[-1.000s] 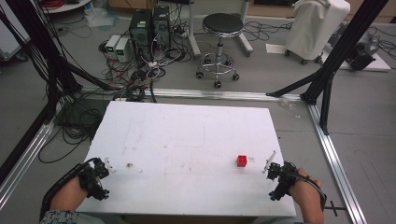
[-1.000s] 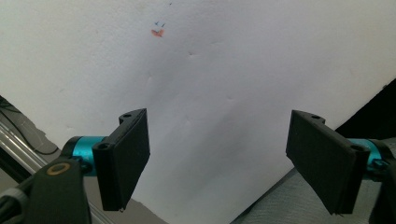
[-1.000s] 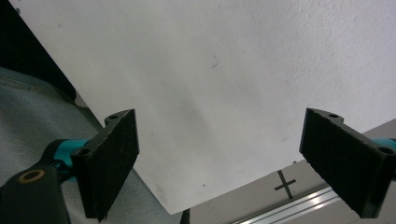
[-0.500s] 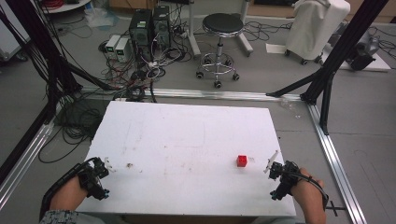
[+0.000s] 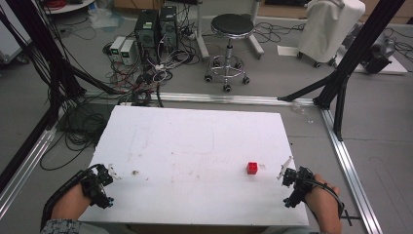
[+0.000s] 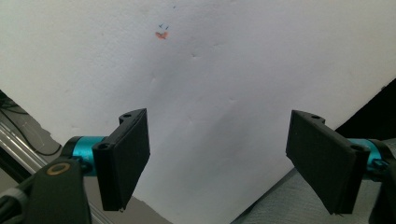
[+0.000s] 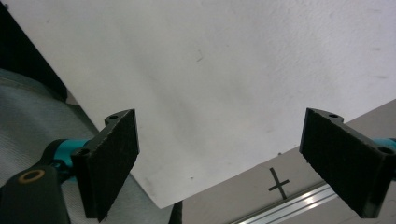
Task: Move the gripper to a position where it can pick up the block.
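A small red cube (image 5: 252, 167) sits on the white table (image 5: 195, 146), right of centre and near the front. My right gripper (image 5: 293, 186) rests at the table's front right corner, a short way right of the cube; its jaws stand wide apart over bare board with nothing between them (image 7: 224, 163). My left gripper (image 5: 99, 185) is at the front left corner, far from the cube, jaws also wide apart and empty (image 6: 219, 163). A small orange mark (image 6: 161, 35) shows on the board ahead of the left gripper.
A small brownish speck (image 5: 135, 172) lies on the table right of the left gripper. A thin white stick (image 5: 285, 166) lies by the right gripper. Aluminium rails (image 5: 348, 165) frame the table. A black cross (image 7: 279, 183) marks the floor off the right corner.
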Action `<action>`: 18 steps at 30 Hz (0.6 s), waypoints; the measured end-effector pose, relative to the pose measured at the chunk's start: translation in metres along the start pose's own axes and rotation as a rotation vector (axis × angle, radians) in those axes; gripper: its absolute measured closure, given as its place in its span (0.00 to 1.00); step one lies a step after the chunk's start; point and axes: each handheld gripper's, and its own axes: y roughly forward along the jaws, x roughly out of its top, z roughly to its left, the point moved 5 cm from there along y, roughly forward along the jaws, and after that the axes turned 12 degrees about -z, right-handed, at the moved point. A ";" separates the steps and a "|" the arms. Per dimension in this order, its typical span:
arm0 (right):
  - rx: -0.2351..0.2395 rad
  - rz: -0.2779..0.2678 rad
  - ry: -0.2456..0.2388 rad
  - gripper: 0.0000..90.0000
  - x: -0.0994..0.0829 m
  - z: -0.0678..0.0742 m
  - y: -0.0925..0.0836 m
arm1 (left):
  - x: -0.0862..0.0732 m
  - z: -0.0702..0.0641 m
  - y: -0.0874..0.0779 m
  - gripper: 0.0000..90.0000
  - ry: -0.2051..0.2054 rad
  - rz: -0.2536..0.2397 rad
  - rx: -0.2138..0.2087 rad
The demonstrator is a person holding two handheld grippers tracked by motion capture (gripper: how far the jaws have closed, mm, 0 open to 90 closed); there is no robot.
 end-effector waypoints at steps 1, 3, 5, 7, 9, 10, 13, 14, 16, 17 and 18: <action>-0.006 -0.005 -0.002 0.12 0.000 -0.002 0.000 | 0.000 0.000 0.000 0.24 0.001 -0.001 0.001; -0.013 -0.010 -0.006 0.12 0.002 -0.004 0.000 | 0.001 0.000 0.000 0.24 0.004 0.001 0.001; -0.002 -0.001 -0.021 0.12 0.003 -0.007 0.001 | 0.001 -0.001 0.001 0.24 0.007 0.003 -0.002; 0.003 -0.003 -0.029 0.12 0.004 -0.010 0.001 | 0.001 -0.001 0.001 0.24 0.007 0.003 -0.001; 0.003 -0.007 -0.045 0.12 0.007 -0.013 0.001 | 0.001 -0.001 0.002 0.24 0.007 0.005 -0.004; 0.007 -0.008 -0.056 0.13 0.008 -0.014 0.001 | 0.001 -0.001 0.002 0.24 0.003 0.002 -0.003; 0.024 -0.015 -0.077 0.12 0.011 -0.018 0.001 | 0.002 -0.002 0.002 0.24 -0.001 -0.005 -0.002; 0.025 -0.021 -0.092 0.13 0.013 -0.020 0.001 | 0.002 -0.002 0.002 0.24 0.001 -0.005 -0.002; 0.037 -0.030 -0.103 0.12 0.017 -0.023 0.001 | 0.002 -0.001 0.001 0.24 0.005 -0.002 -0.002; 0.032 -0.028 -0.114 0.12 0.019 -0.025 0.001 | 0.002 -0.002 0.002 0.24 -0.003 -0.009 -0.002; 0.034 -0.030 -0.127 0.12 0.021 -0.027 0.001 | 0.002 -0.002 0.002 0.24 -0.003 -0.009 -0.001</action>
